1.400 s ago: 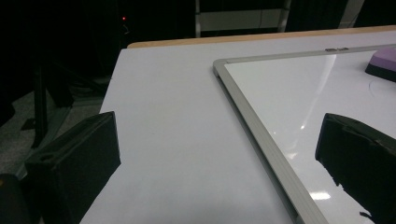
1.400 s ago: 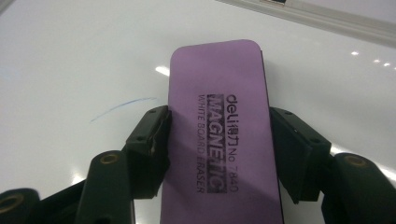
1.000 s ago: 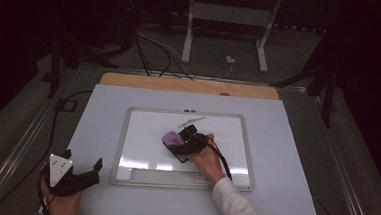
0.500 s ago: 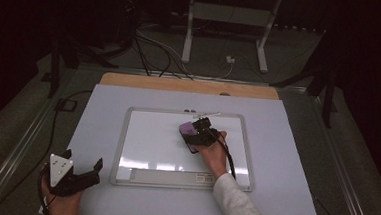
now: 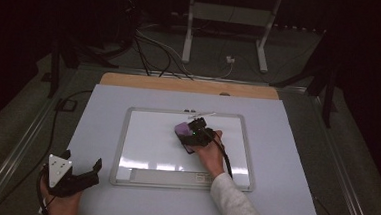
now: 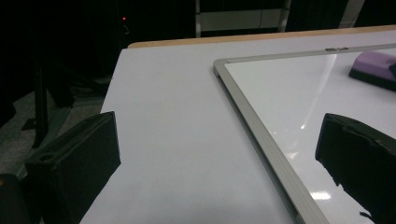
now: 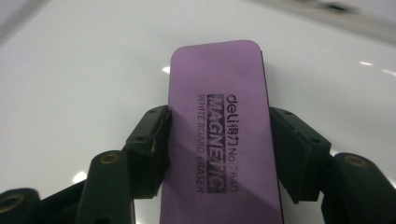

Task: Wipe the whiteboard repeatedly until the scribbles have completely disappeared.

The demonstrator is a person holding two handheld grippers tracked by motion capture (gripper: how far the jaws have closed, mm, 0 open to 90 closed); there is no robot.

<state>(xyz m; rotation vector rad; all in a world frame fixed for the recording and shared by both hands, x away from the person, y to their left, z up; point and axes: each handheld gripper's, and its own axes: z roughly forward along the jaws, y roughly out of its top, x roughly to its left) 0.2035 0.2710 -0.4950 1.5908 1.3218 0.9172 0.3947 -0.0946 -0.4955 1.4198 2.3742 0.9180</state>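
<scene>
**Open board ahead, frame rail at the edges**

Between the right gripper [image 7: 219, 140] fingers [image 7: 149, 140] sits the purple eraser [image 7: 224, 135] — no room left there. Beyond the fingertips the whiteboard [image 5: 146, 140] lies bare and flat, open to pass over. Its raised frame [image 6: 261, 135] crosses between the left gripper [image 6: 215, 158] fingers [image 6: 79, 158] — a low ridge. The table [image 5: 103, 112] ahead of the left-hand finger is free.

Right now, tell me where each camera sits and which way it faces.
High view: above the person's side, looking forward and down on the whiteboard; both forearms show.
Left gripper view: rides the left gripper, facing the whiteboard's corner across the table; open jaws show.
Right gripper view: rides the right gripper, looking down; jaws clamp the purple eraser.
All three share the eraser.
</scene>
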